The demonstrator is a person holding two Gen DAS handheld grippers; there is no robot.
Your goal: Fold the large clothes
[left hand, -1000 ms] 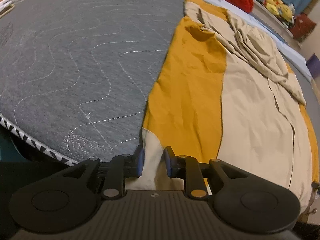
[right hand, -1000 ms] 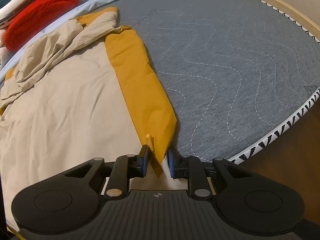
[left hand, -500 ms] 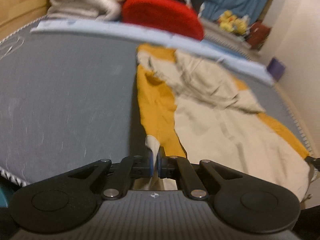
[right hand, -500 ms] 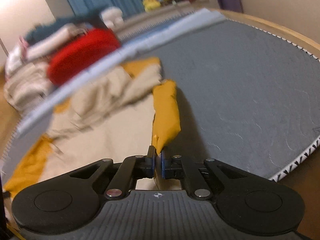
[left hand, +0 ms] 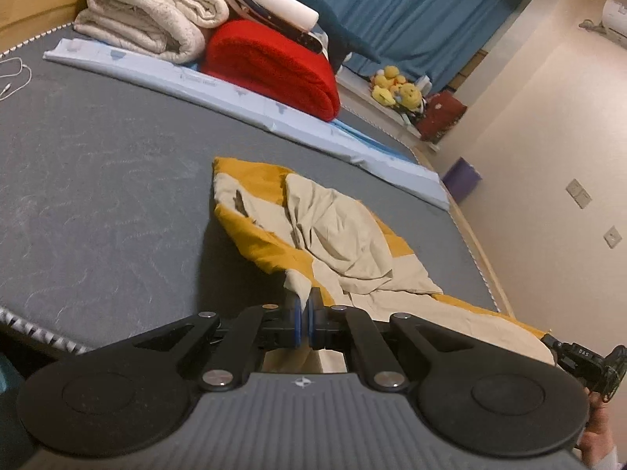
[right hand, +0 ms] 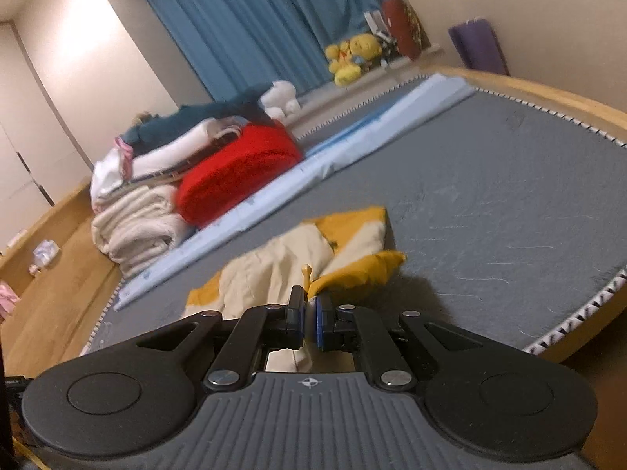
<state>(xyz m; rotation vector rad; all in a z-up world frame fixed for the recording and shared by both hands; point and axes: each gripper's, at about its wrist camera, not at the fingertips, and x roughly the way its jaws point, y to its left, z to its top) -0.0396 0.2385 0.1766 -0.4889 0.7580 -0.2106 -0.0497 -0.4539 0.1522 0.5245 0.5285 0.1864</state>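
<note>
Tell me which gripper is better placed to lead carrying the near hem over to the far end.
Neither clearly: the left gripper and right gripper are each shut on a near corner of the yellow and beige garment, lifted off the grey mattress. They should probably move together.

Both wrist views sit low, just behind their jaws, facing across the grey quilted bed (left hand: 98, 203) toward the blue curtains (right hand: 250, 27); both share the folded red fleece blanket (left hand: 274, 66) and mustard-and-beige garment (right hand: 298, 258).
</note>
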